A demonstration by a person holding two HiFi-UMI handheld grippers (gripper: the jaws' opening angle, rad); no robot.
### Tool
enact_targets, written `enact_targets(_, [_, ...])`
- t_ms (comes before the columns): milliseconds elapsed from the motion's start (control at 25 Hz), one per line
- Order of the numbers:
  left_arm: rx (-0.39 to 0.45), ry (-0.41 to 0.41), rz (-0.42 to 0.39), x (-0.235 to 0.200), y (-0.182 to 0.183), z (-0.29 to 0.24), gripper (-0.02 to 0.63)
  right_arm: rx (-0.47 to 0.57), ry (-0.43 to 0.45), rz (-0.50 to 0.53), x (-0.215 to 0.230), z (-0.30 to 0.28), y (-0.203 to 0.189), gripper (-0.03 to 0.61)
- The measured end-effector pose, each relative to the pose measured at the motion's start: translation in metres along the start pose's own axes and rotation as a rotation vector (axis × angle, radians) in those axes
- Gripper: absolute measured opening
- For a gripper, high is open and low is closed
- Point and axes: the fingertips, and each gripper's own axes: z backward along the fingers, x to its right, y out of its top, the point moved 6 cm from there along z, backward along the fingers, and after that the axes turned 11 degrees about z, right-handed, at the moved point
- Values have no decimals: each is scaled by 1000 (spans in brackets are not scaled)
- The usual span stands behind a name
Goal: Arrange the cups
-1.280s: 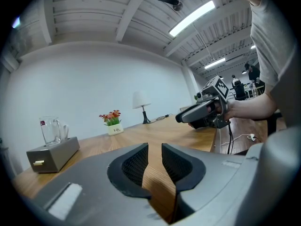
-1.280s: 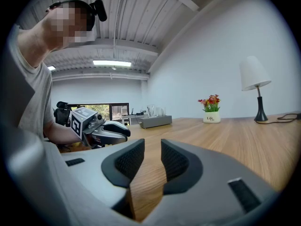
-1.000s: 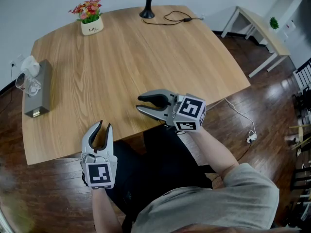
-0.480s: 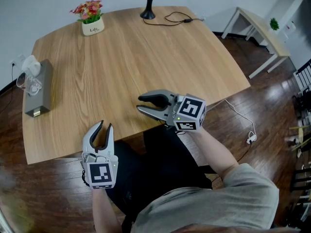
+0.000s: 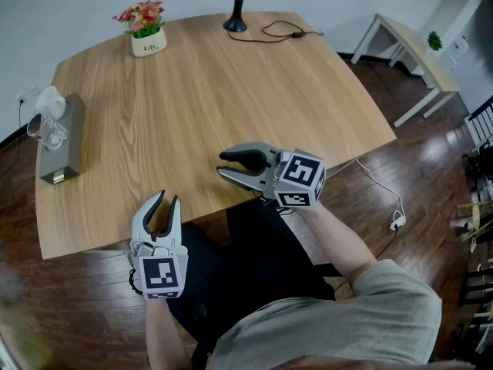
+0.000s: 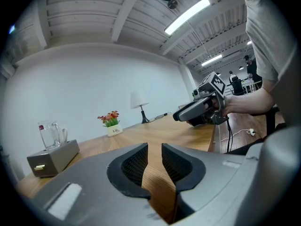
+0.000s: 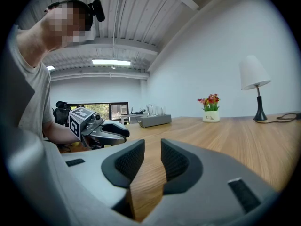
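Head view. The left tongs [image 5: 160, 200] and right tongs [image 5: 222, 165] hover over the near edge of the table [image 5: 231, 91]. Each pair is spread by a narrow gap and pinches nothing. The cups [image 5: 44, 132], of clear glass, stand on a grey box [image 5: 63, 149] at the table's left edge, well apart from both tongs.

Risk: the cups sit raised and close to that edge. A sideways nudge from the tongs could tip them to the floor, and smooth glass may slip in a shallow pinch. The present gap looks too narrow to take a cup.

Unclear: the number of cups, and the white thing beside them. The lamp [image 5: 235, 14] at the far edge is cut off at the shade.
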Motion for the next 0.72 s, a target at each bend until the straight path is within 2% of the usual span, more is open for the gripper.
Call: enact_targets(720, [-5,-2,-18,2,-1,-1,98,-1,4,0,0,-1,0,103])
